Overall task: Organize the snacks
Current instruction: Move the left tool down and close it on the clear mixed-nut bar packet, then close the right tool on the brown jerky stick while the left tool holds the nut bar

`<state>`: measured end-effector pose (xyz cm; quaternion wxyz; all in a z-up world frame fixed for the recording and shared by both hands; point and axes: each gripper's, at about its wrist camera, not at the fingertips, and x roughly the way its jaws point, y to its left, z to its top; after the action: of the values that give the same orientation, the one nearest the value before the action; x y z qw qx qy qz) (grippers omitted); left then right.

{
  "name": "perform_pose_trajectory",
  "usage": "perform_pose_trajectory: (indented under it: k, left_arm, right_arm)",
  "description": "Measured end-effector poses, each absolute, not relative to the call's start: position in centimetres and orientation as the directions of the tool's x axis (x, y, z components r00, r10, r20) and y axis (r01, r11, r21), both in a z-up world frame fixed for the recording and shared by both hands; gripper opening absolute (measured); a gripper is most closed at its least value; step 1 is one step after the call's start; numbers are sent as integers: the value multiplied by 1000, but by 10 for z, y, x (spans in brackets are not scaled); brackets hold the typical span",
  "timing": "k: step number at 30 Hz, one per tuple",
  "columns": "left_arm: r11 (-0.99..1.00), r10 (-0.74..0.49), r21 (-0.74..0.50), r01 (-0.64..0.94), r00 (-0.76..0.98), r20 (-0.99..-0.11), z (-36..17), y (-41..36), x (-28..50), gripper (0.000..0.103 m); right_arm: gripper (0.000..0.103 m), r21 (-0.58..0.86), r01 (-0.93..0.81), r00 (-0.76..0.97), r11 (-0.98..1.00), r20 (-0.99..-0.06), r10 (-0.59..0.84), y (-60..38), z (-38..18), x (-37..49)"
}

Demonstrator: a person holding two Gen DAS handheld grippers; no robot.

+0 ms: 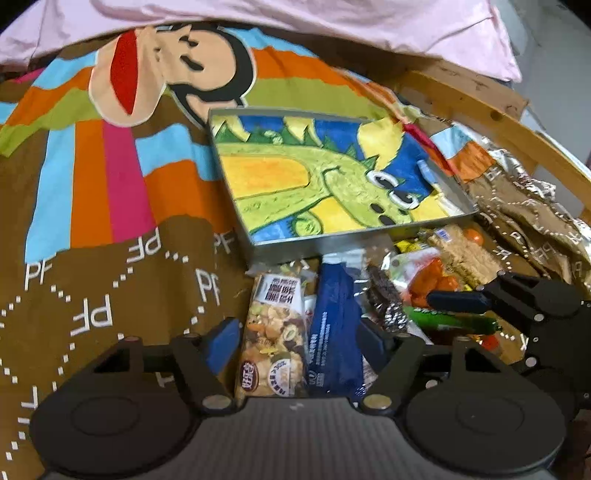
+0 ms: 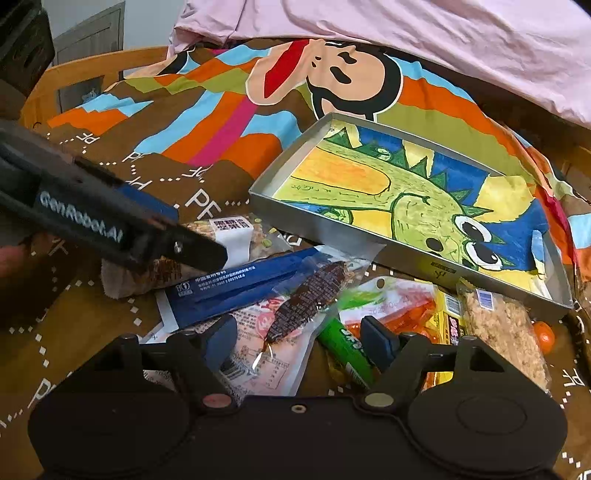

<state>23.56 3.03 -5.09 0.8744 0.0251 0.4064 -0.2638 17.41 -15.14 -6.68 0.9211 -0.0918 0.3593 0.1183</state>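
A metal tray (image 1: 284,245) (image 2: 280,218) with a dinosaur drawing inside lies on the bed and holds no snacks. In front of it lies a pile of snacks: a mixed-nut pack (image 1: 275,332) (image 2: 236,230), a dark blue pack (image 1: 334,332) (image 2: 236,288), a dark brown strip (image 1: 386,299) (image 2: 310,299), a green tube (image 1: 454,319) (image 2: 347,350), an orange-filled bag (image 1: 432,280) (image 2: 402,314) and a rice-cracker pack (image 1: 465,251) (image 2: 506,328). My left gripper (image 1: 299,341) is open over the nut and blue packs. My right gripper (image 2: 299,341) is open over the strip and tube.
A colourful cartoon blanket (image 1: 110,184) (image 2: 166,140) covers the bed. A pink sheet (image 1: 295,18) (image 2: 406,37) lies at the back. A wooden bed rail (image 1: 480,107) (image 2: 92,62) runs along the side. Crumpled foil wrapping (image 1: 528,199) lies right of the tray.
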Motion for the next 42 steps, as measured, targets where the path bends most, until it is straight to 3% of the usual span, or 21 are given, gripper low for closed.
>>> perform_pose_trajectory:
  k: [1,5,9,15,21,25,32,42]
  left_arm:
    - [863,-437,-177,473,525,-731,-53,30,237,64]
    - [883,-400,-174,436,505,-765,-63,30,243,57]
    - [902,-373,-178,394,499,-782,-69,32,247,49]
    - [922,-351,-201,332,491,-797,-67,36,247,47]
    - [942,-307,-187,278,493,-814,-62,33,241,42]
    - [953,-280,-175,248,496,-822,-58,32,235,42]
    - [955,-275,-172,243,497,-823,-57,31,230,41]
    - [958,-283,-212,194,493,-823,-55,34,225,40]
  right_arm:
    - [77,-79,-284,714,955,-682,156,-152,-67,176]
    - [80,-69,-291,712,954,-682,168,-152,-70,184]
    - [80,28,-273,672,962,-710,211,-160,-73,197]
    - [77,163,-206,635,965,-728,258,-174,-72,208]
    - [46,131,-180,657,975,-722,218,-177,-66,208]
    - [45,157,-170,656,973,-719,231,-182,-66,210]
    - [55,225,-144,652,964,-711,263,-188,-74,224]
    - [40,105,-186,688,977,-696,206,-176,-65,205]
